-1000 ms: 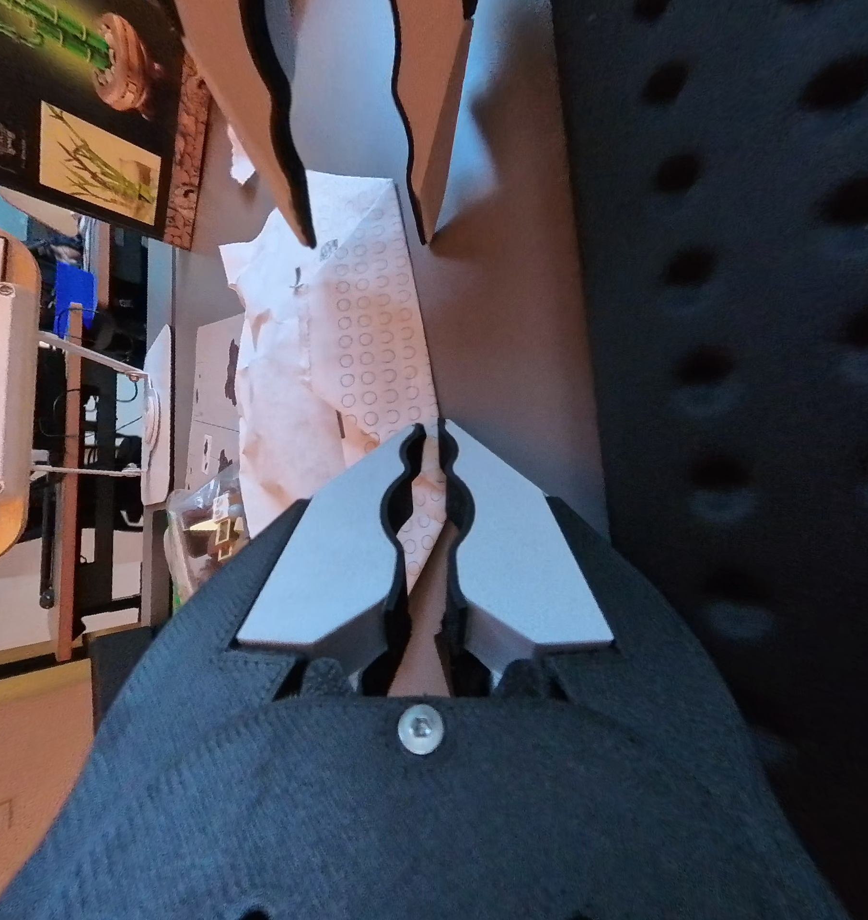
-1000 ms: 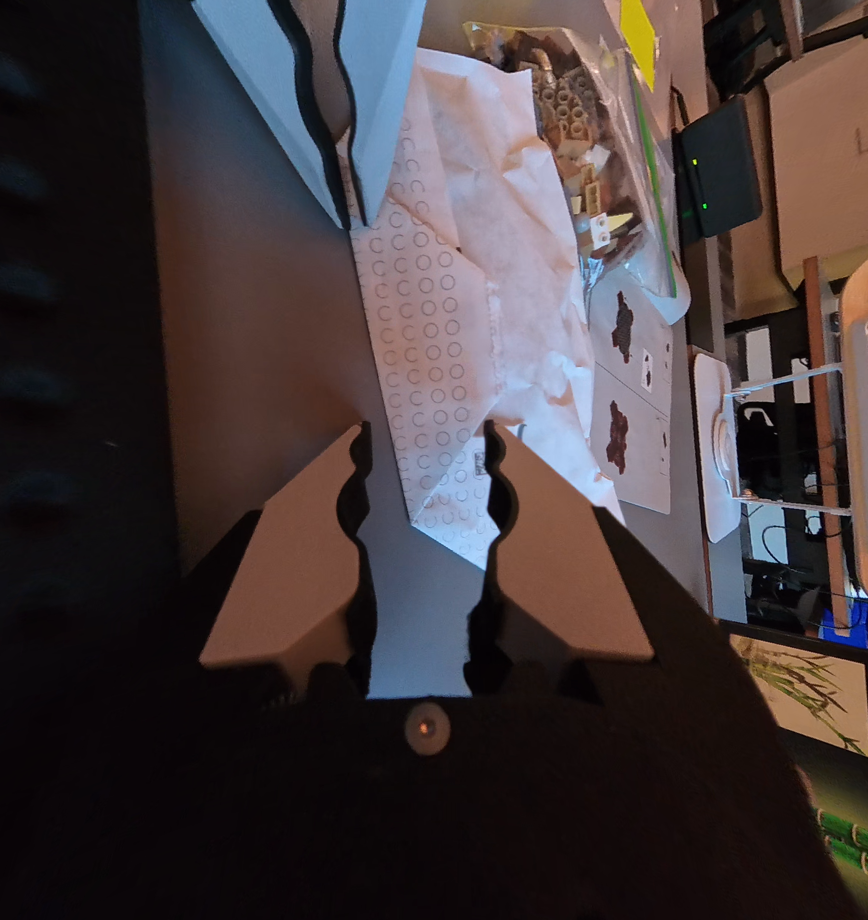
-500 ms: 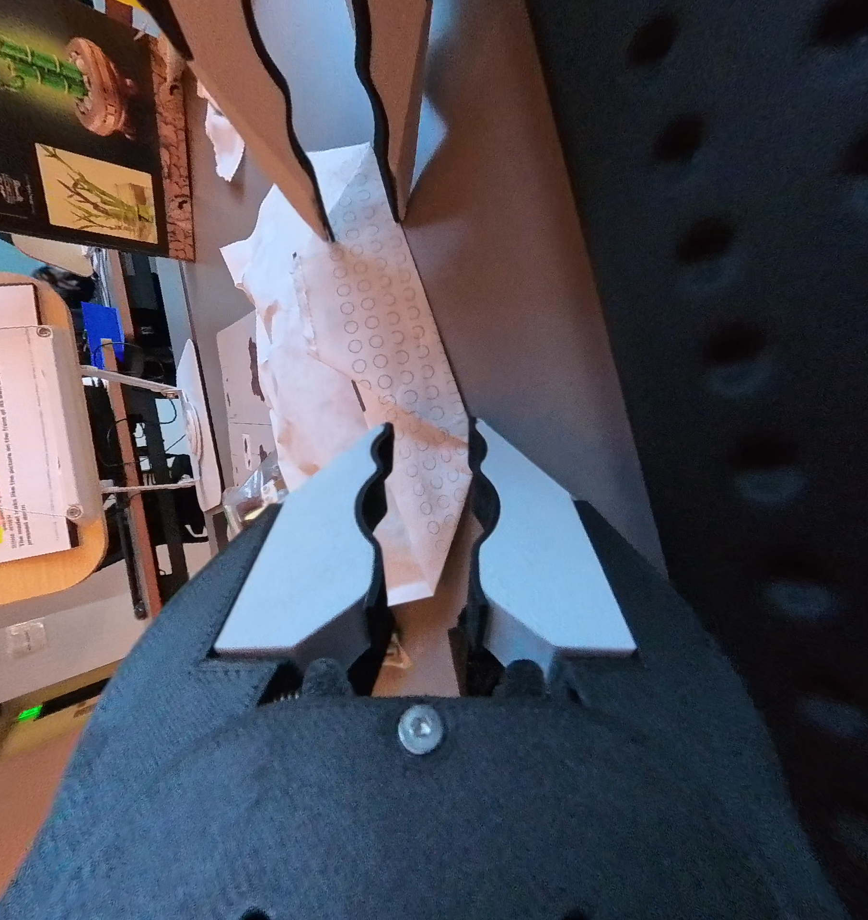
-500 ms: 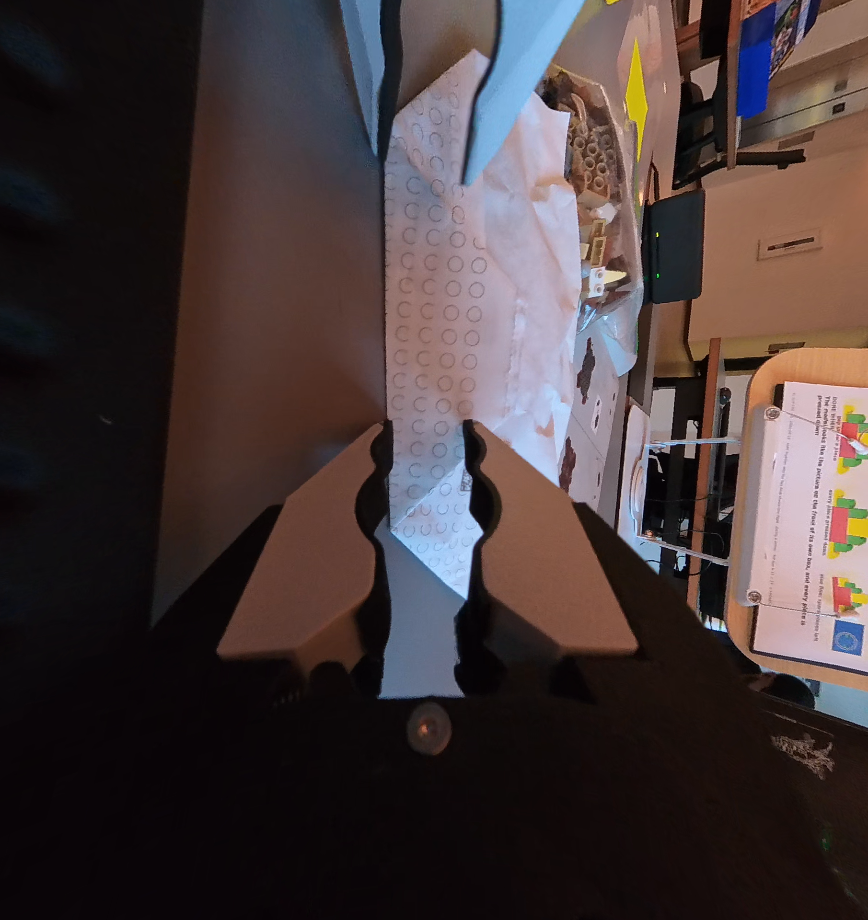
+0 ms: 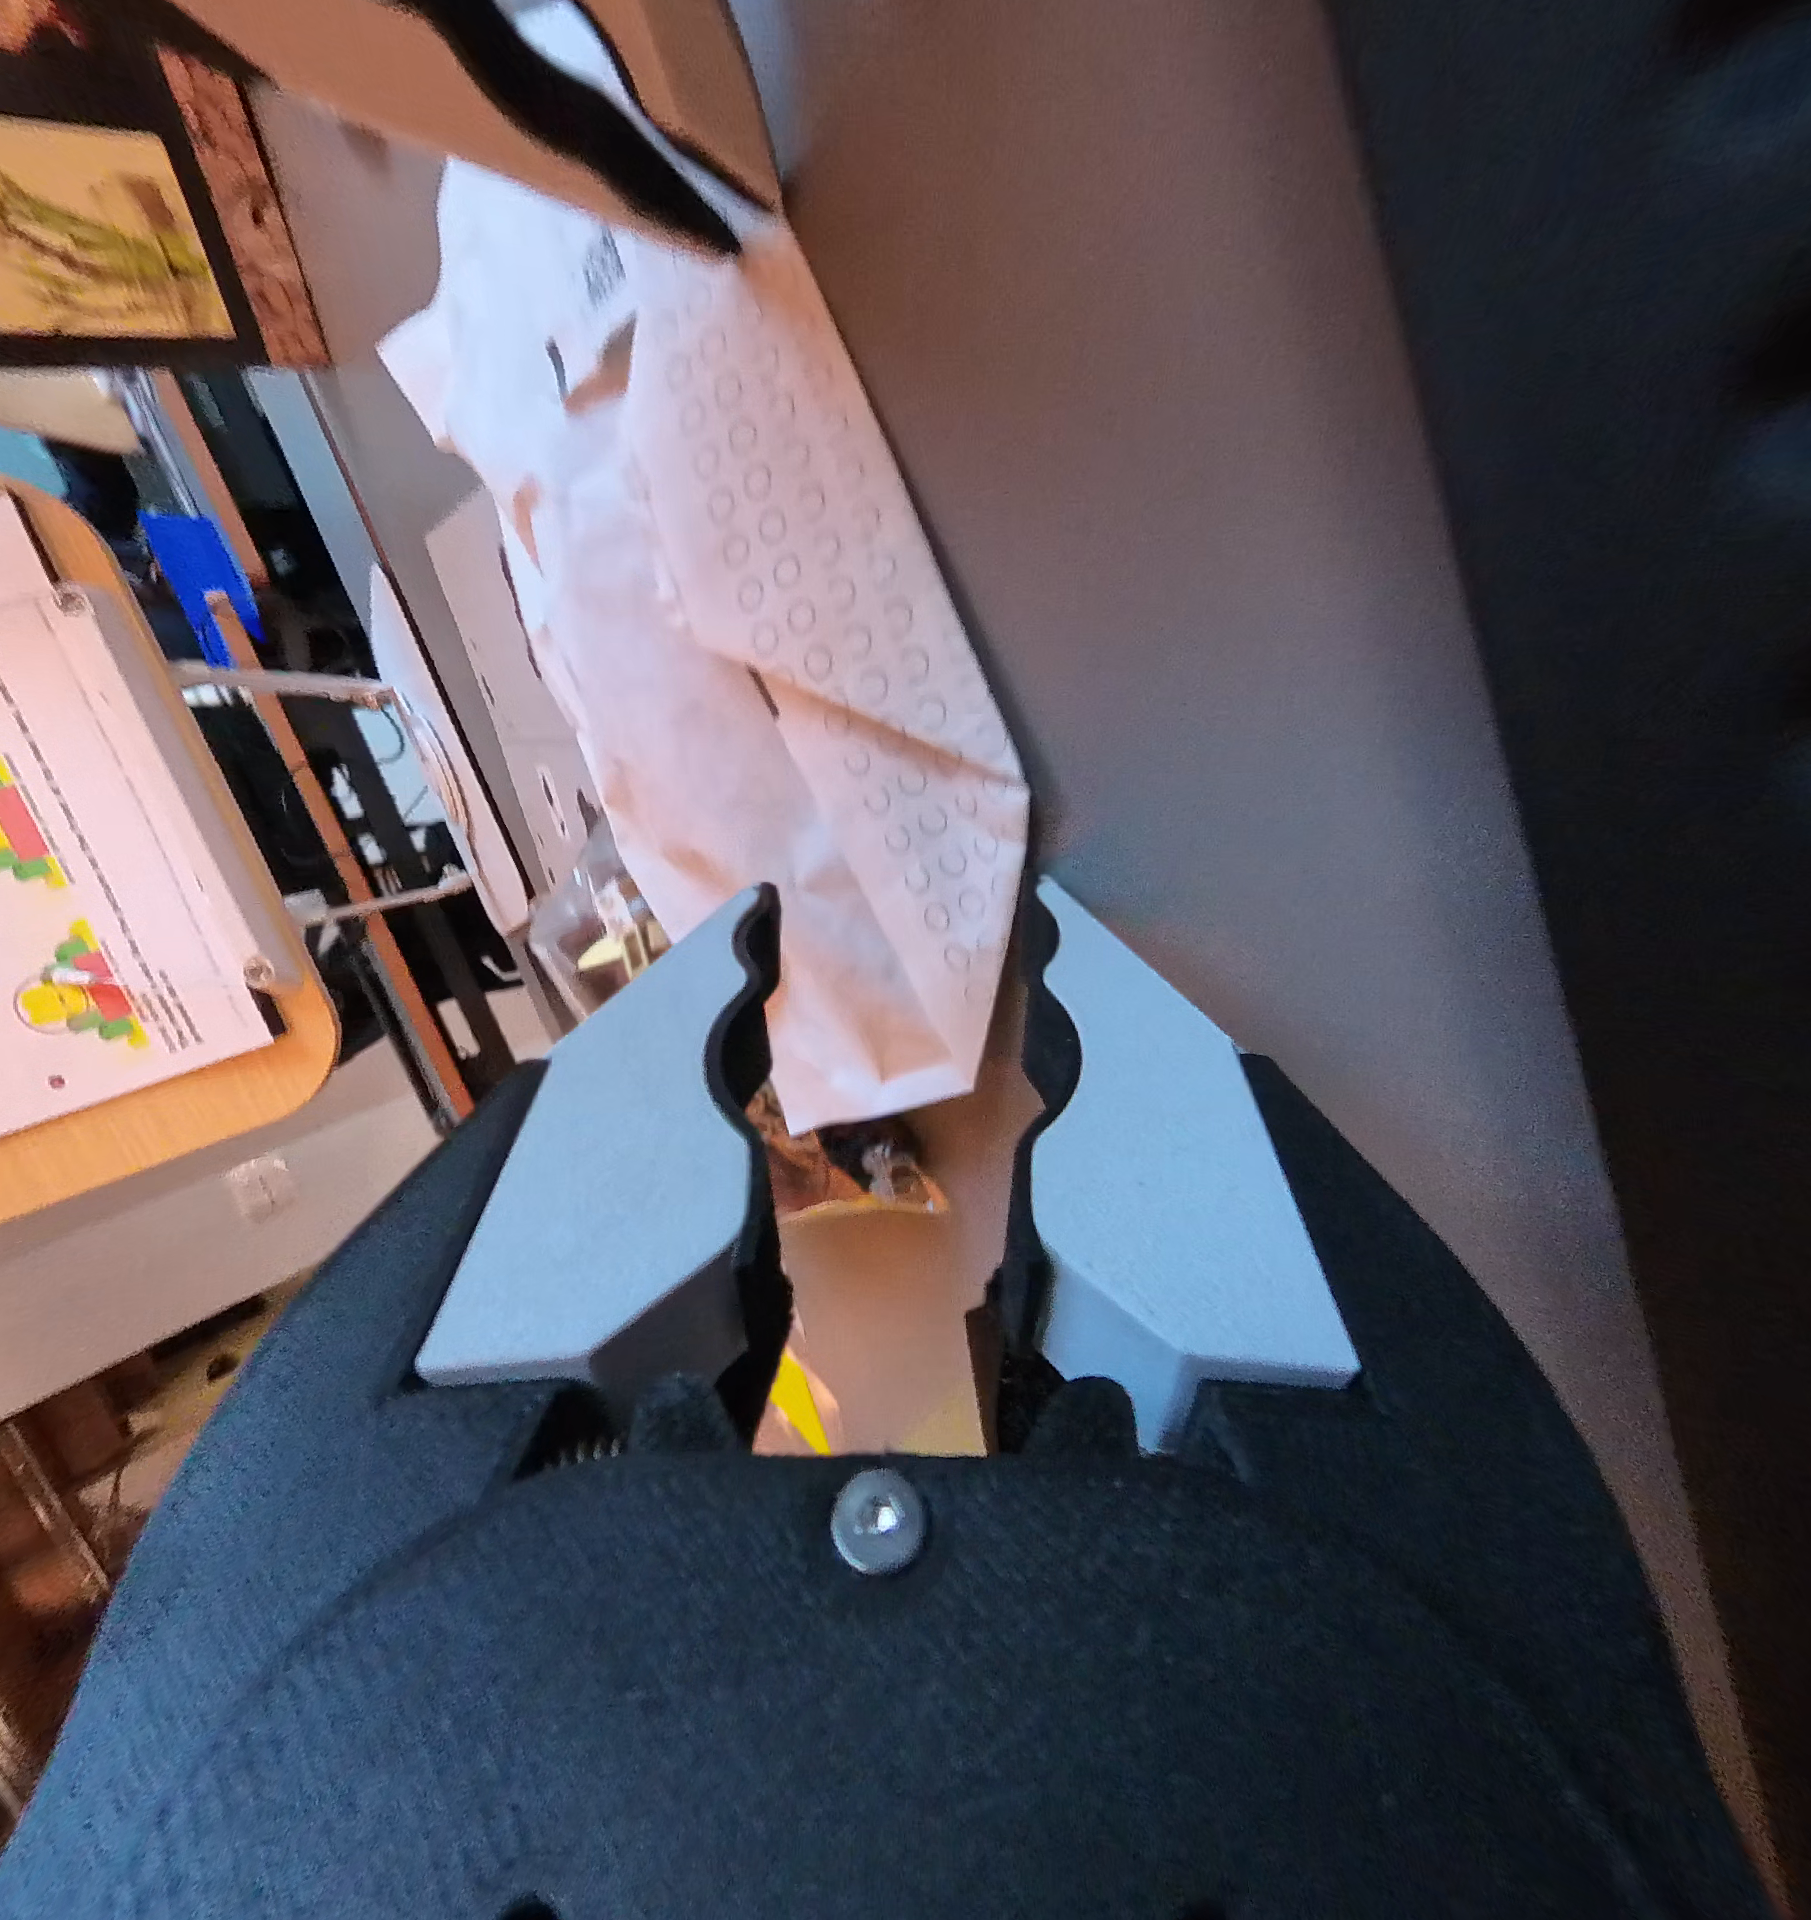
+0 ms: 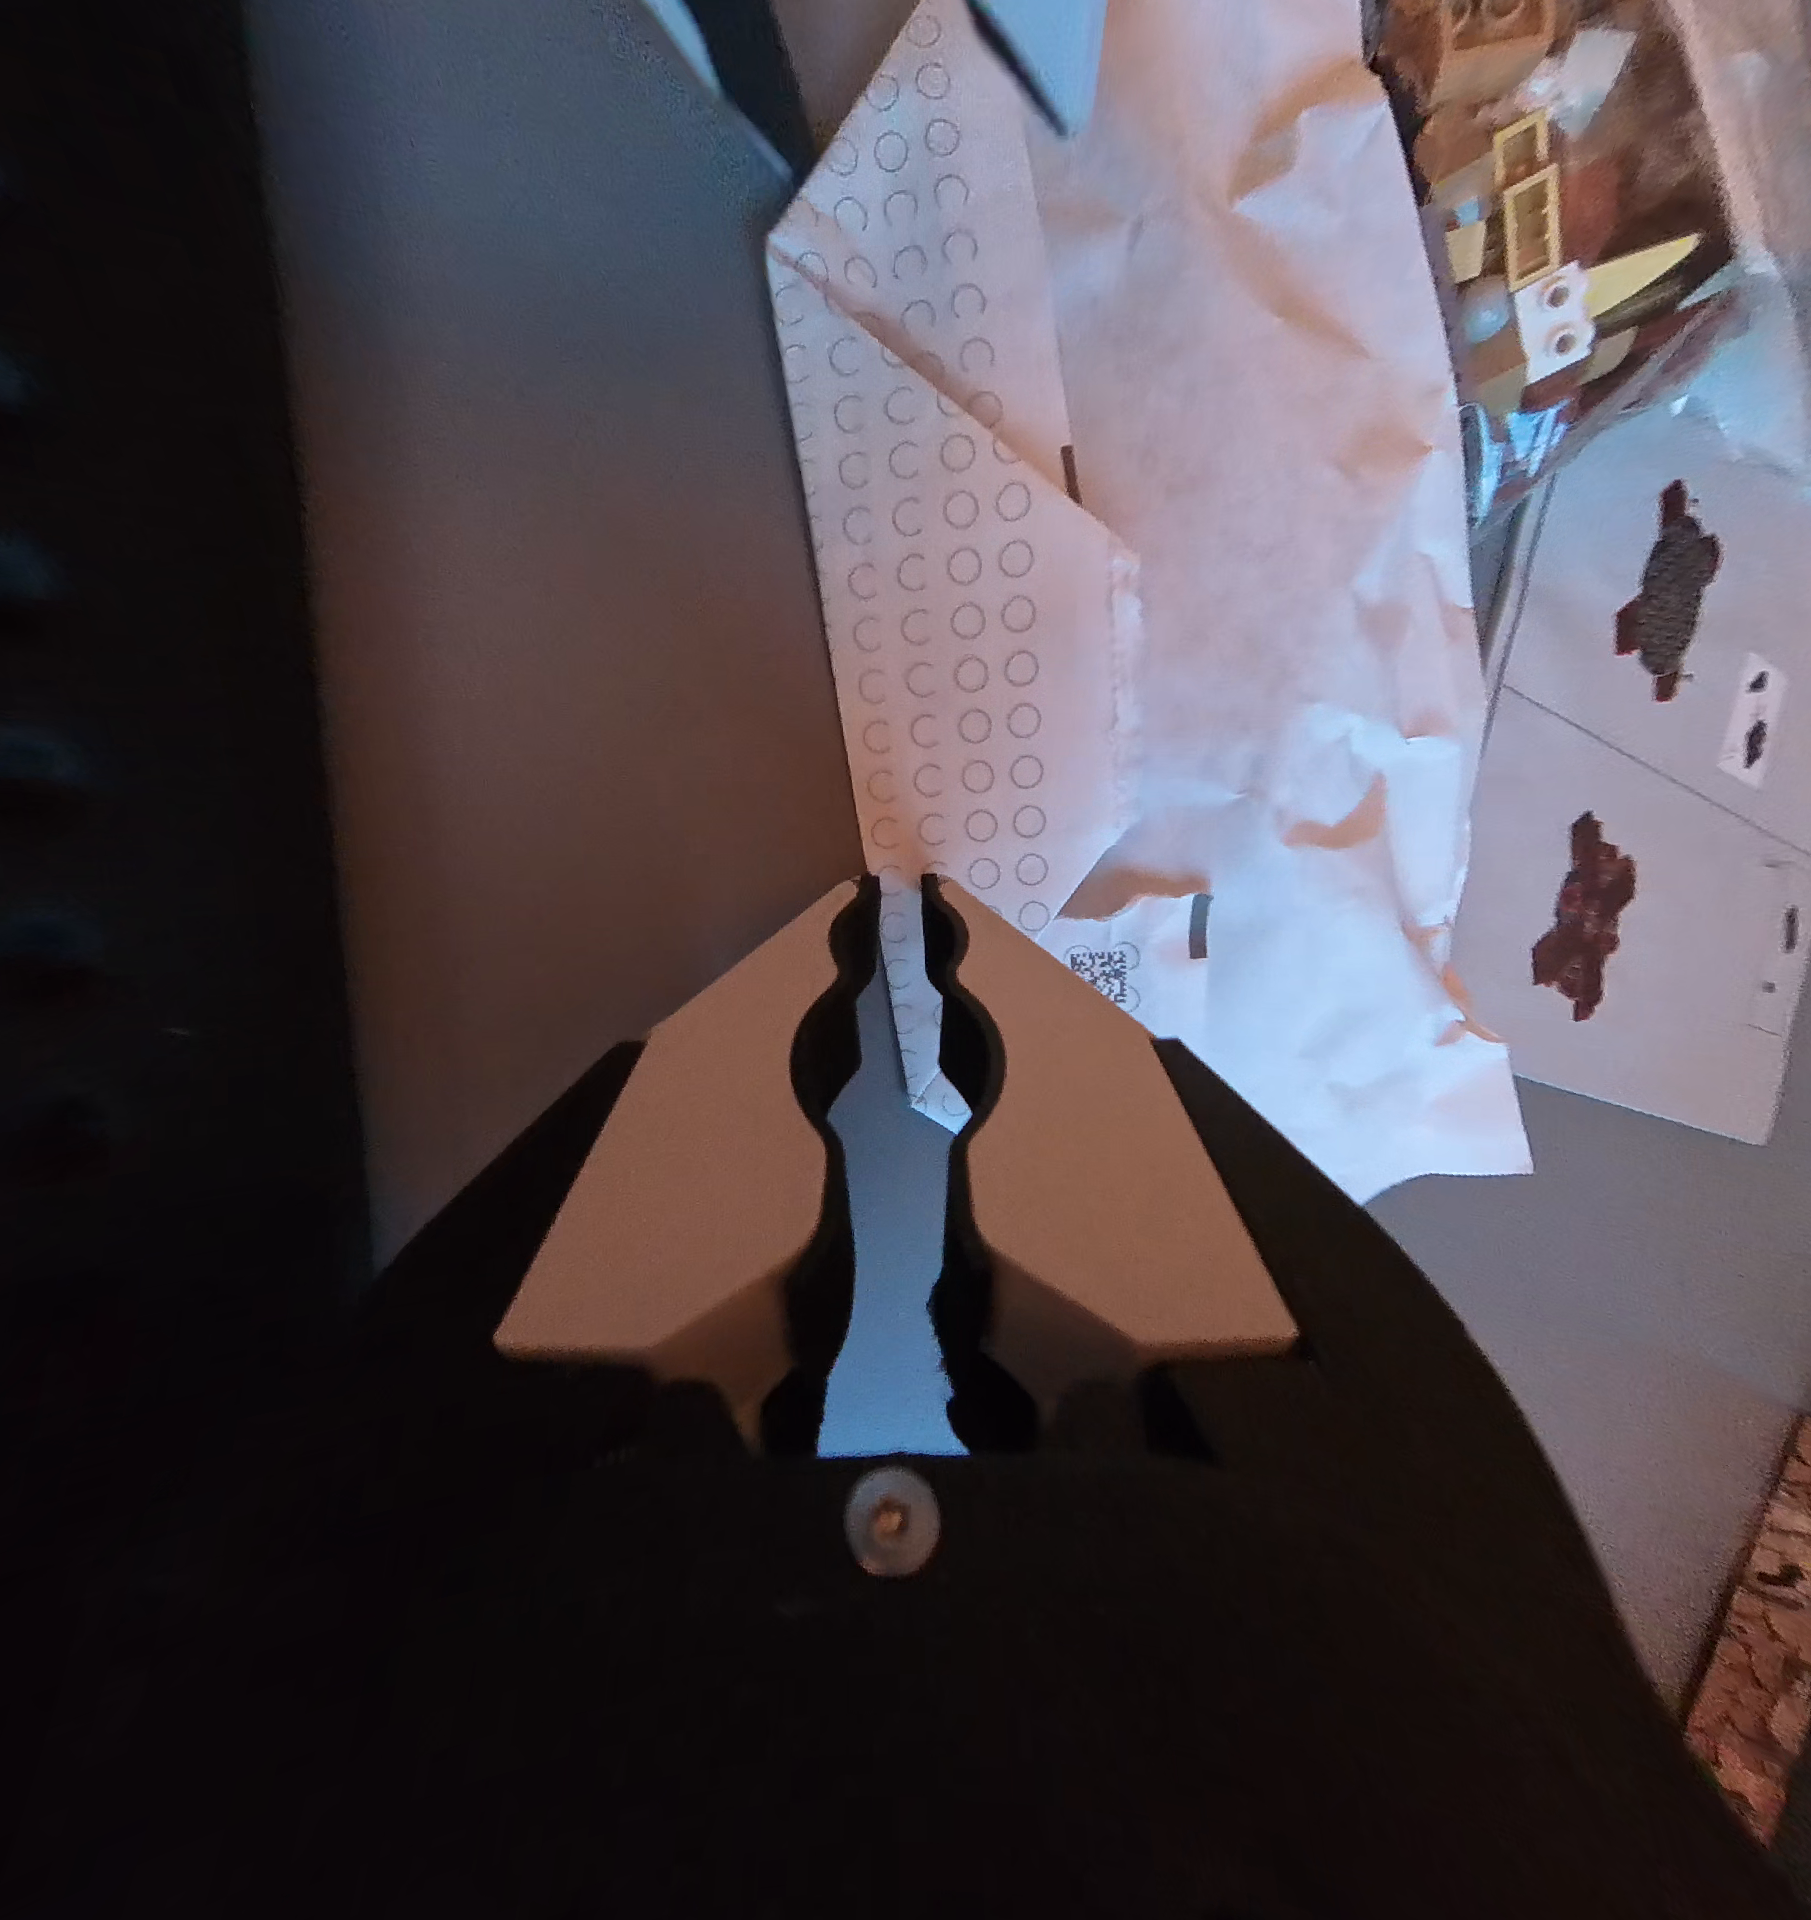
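A white paper bag [image 5: 828,665] printed with small circles lies crumpled and folded on the grey table [image 5: 1192,623]. My left gripper [image 5: 901,904] is open, with one folded end of the bag lying between and just beyond its fingers, untouched. My right gripper [image 6: 899,883] is shut on the edge of the bag's [image 6: 942,582] opposite end. It also shows at the top of the left wrist view [image 5: 735,223], pinching that end. One finger [image 6: 1031,73] of the left gripper shows at the top of the right wrist view.
A clear plastic bag of brown and tan bricks [image 6: 1566,239] lies beyond the paper. A white sheet with dark brown shapes [image 6: 1711,831] lies beside it. A wooden board with a printed sheet [image 5: 101,883] and a dark box [image 5: 80,239] stand farther off. A dark dimpled surface [image 5: 1659,623] borders the table. The gap from one gripper's tips to the other's is roughly 12 centimetres.
My left gripper has opened and let go of the paper bag's end. My right gripper has moved onto the other end and shut on it. Both cameras have shifted.
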The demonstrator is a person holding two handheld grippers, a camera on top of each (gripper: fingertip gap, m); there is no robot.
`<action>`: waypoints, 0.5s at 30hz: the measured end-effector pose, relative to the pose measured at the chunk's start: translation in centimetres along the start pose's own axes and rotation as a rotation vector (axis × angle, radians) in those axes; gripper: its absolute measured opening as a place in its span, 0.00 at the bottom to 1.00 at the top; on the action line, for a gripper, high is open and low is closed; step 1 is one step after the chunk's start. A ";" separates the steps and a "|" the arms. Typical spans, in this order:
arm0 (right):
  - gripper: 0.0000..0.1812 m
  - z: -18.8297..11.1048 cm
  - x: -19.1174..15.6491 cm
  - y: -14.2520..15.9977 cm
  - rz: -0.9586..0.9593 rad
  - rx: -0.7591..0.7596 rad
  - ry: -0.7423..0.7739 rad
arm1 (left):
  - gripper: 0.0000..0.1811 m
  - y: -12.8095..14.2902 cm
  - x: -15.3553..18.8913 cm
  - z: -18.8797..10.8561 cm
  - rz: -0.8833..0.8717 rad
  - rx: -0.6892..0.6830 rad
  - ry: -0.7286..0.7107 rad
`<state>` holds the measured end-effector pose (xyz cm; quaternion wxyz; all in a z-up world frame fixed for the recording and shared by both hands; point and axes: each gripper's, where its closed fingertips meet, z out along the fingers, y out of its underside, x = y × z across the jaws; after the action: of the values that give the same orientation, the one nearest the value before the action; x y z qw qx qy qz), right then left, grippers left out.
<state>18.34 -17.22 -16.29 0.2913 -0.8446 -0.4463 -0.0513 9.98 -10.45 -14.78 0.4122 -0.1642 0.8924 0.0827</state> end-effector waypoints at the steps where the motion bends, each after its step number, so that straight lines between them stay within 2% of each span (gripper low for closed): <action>1: 0.05 0.0 0.0 0.0 0.003 -0.004 -0.019 | 0.25 0.7 0.0 0.0 -0.003 -0.022 -0.001; 4: 0.05 0.1 0.0 0.0 0.039 -0.015 -0.069 | 0.24 1.6 0.1 0.0 -0.008 -0.042 -0.003; 9: 0.06 0.1 0.1 0.1 0.113 0.004 -0.140 | 0.19 1.5 0.1 0.5 0.056 -0.040 -0.020; 15: 0.07 0.1 0.2 0.2 0.169 0.049 -0.170 | 0.14 1.4 0.5 0.6 0.024 -0.028 -0.019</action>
<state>18.56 -17.07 -16.38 0.2759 -0.8731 -0.3979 0.0562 9.60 -9.07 -15.49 0.4171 -0.1583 0.8892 0.1019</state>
